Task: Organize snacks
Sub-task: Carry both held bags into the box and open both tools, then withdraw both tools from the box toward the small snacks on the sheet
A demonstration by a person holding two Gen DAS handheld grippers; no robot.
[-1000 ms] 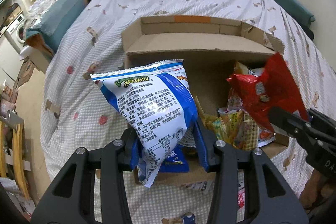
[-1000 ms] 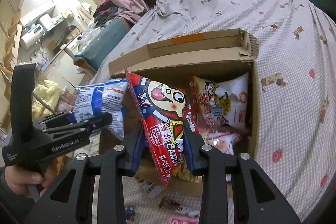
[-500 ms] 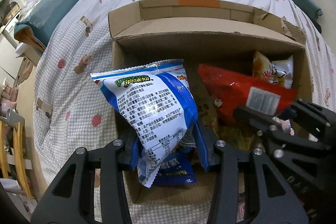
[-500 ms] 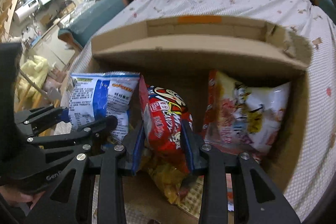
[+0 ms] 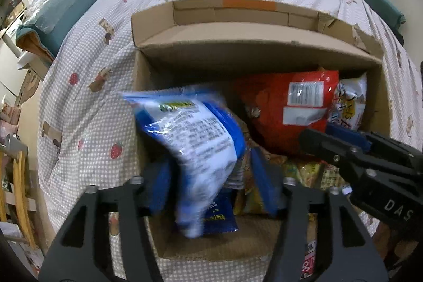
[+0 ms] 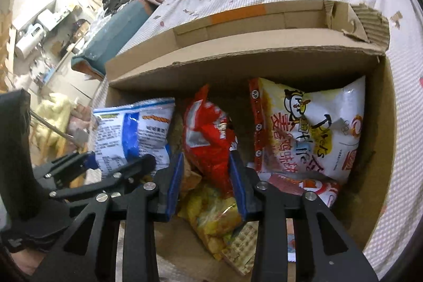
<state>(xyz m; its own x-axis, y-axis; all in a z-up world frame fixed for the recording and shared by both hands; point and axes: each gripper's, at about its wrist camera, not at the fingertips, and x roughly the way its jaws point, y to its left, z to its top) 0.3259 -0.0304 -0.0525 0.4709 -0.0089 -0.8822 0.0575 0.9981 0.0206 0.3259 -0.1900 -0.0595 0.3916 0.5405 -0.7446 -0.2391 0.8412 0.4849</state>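
An open cardboard box (image 5: 253,44) (image 6: 238,54) sits on the bed and holds several snack bags. My left gripper (image 5: 211,176) has spread jaws, and a blurred blue-and-white snack bag (image 5: 195,139) (image 6: 132,134) slips down between them over the box's left side. My right gripper (image 6: 206,176) has opened around a red snack bag (image 6: 208,139) (image 5: 285,112), which rests inside the box in the middle. A white-and-yellow bag (image 6: 306,123) stands at the box's right. In the left wrist view the right gripper (image 5: 343,147) enters from the right.
Yellow snack packets (image 6: 214,213) and a small blue packet (image 5: 219,216) lie on the box floor. The bed has a dotted quilt (image 5: 87,86). A teal cushion (image 5: 58,17) lies at the bed's left edge; cluttered furniture stands beyond.
Both grippers have opened. The blue-and-white bag is dropping from the left gripper into the box. The red bag has been let go and stands inside the box.
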